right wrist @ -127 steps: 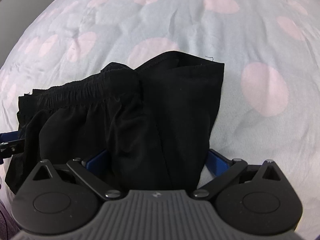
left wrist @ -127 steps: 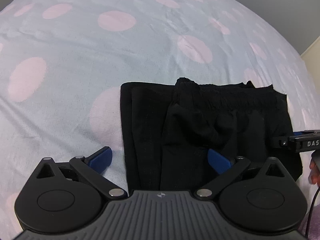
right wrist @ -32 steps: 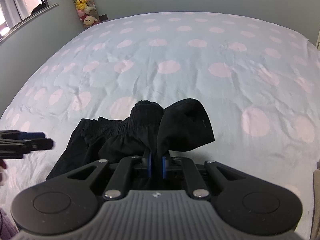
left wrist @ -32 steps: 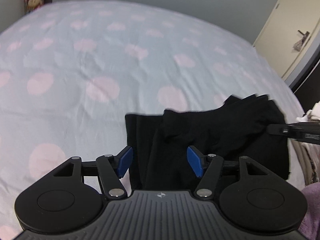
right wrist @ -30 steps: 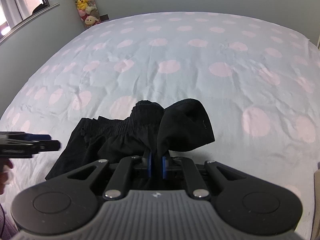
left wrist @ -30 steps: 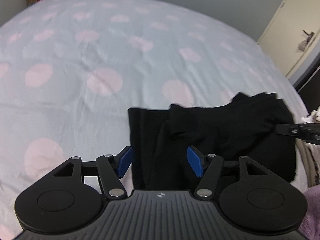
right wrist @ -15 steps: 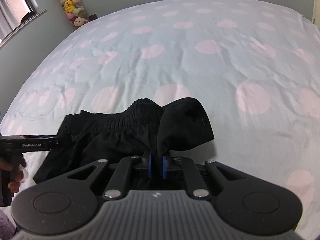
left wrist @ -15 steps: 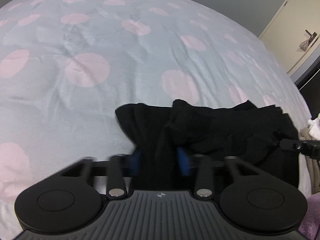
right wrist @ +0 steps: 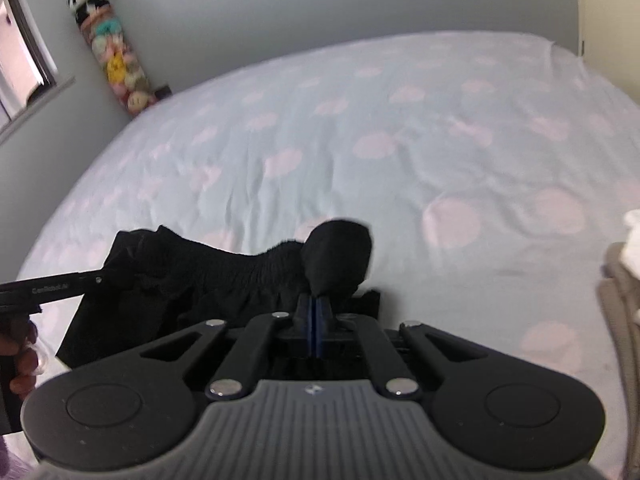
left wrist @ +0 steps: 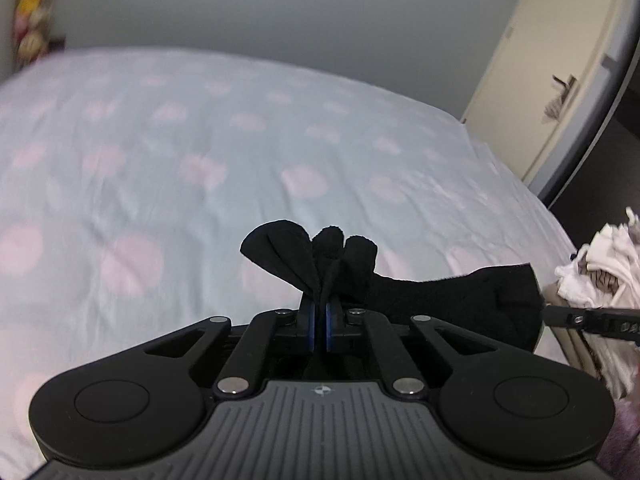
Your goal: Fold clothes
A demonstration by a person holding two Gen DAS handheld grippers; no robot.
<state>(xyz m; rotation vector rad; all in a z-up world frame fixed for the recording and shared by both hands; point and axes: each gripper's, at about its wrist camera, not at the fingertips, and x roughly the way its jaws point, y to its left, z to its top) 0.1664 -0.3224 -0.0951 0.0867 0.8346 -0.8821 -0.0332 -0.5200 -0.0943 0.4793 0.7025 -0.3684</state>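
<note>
Both tongs were clamped on a pair of black shorts (left wrist: 440,296) held up above a bed (left wrist: 160,168) covered in a pale blue sheet with pink spots. In the left wrist view, the left tongs (left wrist: 319,320) were pressed together on a bunch of the black cloth, which fanned out in three small folds just above the blue pads (left wrist: 310,326); the rest of the shorts stretched away to the right toward the other tongs, whose black tip (left wrist: 592,318) reached in from the right edge. In the right wrist view, the right tongs (right wrist: 313,318) were fully closed on another gathered corner, a rounded lump of cloth standing just past the pads, while the elastic waistband (right wrist: 240,260) ran off to the left to where the left tongs' tip (right wrist: 52,288) met the cloth. Part of a hand (right wrist: 22,356) gripping that tool showed at the left edge. The shorts hung between the two tongs, sagging slightly in the middle, near the closer edge of the bed. A heap of white laundry (left wrist: 600,264) sat at the right, beside the bed. A column of soft toys (right wrist: 116,68) stood in the far corner by the grey wall, and a cream door (left wrist: 560,60) stood beyond the bed. The sheet looked blurred in both views.
</note>
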